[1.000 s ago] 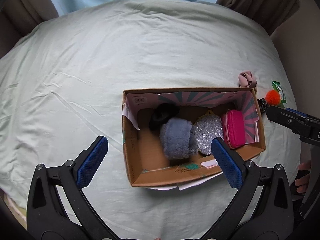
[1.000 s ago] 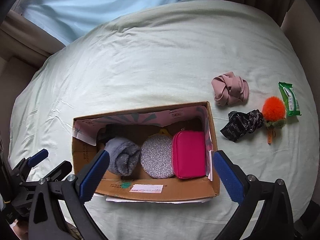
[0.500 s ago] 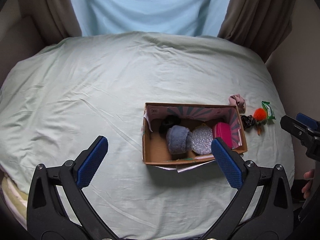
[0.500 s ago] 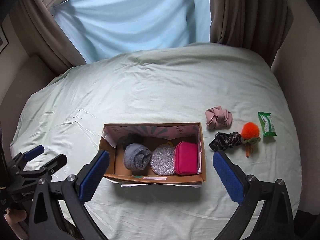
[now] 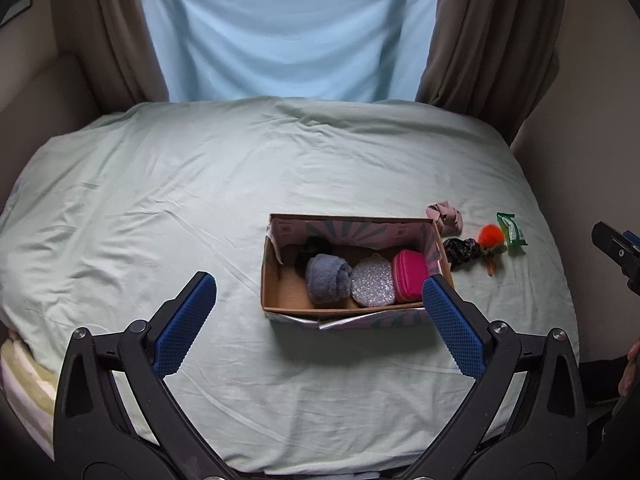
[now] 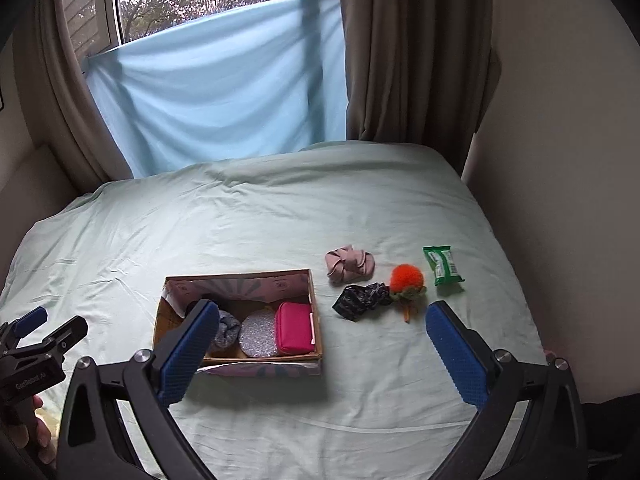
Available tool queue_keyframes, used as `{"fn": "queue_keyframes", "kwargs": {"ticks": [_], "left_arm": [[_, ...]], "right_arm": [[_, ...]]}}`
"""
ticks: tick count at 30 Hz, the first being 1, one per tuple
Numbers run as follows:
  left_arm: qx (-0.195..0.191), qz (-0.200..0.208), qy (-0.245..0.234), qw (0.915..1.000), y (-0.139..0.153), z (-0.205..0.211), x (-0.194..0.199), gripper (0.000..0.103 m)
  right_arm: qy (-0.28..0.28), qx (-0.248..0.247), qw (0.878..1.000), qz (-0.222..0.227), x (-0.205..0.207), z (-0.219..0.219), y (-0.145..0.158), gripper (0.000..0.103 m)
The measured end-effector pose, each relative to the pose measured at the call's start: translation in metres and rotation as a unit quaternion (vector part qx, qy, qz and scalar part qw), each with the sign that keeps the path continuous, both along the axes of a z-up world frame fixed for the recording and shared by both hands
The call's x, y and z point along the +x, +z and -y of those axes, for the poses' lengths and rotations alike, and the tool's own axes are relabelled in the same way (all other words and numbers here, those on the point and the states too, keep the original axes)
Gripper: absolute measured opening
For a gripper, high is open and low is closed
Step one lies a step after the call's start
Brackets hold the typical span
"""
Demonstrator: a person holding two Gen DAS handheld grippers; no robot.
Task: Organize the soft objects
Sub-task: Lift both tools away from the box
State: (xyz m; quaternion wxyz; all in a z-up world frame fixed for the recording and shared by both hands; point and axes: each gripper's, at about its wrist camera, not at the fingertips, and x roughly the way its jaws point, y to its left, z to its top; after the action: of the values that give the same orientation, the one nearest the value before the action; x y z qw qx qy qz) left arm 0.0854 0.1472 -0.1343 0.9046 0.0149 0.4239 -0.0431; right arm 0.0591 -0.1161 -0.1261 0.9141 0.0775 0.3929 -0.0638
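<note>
An open cardboard box (image 5: 280, 296) (image 6: 316, 328) sits on the pale green bed. It holds a grey-blue fuzzy roll (image 5: 326, 278), a silver glitter pouch (image 5: 372, 286) (image 6: 258, 334), a pink case (image 5: 410, 272) (image 6: 294, 332) and a dark item (image 5: 312, 246). To the right of the box lie a pink scrunchie (image 6: 350, 263) (image 5: 444, 216), a dark scrunchie (image 6: 360, 299) (image 5: 462, 250), an orange pompom toy (image 6: 406, 278) (image 5: 490, 236) and a green packet (image 6: 442, 264) (image 5: 512, 230). My left gripper (image 5: 320, 320) and right gripper (image 6: 320, 348) both hang open and empty, well back from the box.
The bed sheet (image 5: 200, 200) is wrinkled and bare left of the box. Brown curtains (image 6: 400, 60) and a light blue cloth (image 6: 220, 92) hang behind the bed. A beige wall (image 6: 560, 160) borders the right side. A hand (image 6: 38, 436) holds the left tool.
Both grippers have pulled up and back from the box, so it looks smaller and the window and curtains have come into view. The objects have not moved.
</note>
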Motion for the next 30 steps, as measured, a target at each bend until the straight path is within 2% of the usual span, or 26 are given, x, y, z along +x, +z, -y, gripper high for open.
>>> {"fn": "queue_keyframes", "kwargs": {"ticks": [4, 8, 14, 24, 30], "left_arm": [[-0.014, 0.008, 0.007, 0.9998, 0.002, 0.025, -0.01, 0.103], [-0.019, 0.015, 0.013, 0.9996, 0.008, 0.059, -0.013, 0.103], [-0.003, 0.022, -0.011, 0.9997, 0.004, 0.129, -0.01, 0.103], [0.017, 0.008, -0.055, 0.9983, -0.046, 0.243, 0.027, 0.103], [0.058, -0.02, -0.088, 0.9942, -0.094, 0.284, 0.064, 0.103]], "right_arm": [[-0.004, -0.009, 1.0, 0.016, -0.014, 0.027, 0.002, 0.103], [0.013, -0.003, 1.0, 0.01, -0.013, 0.059, -0.001, 0.103], [0.04, 0.012, 0.999, 0.018, -0.009, 0.112, -0.007, 0.103], [0.108, -0.003, 0.994, 0.013, 0.028, 0.188, -0.047, 0.103], [0.145, -0.017, 0.989, -0.01, 0.063, 0.216, -0.089, 0.103]]}}
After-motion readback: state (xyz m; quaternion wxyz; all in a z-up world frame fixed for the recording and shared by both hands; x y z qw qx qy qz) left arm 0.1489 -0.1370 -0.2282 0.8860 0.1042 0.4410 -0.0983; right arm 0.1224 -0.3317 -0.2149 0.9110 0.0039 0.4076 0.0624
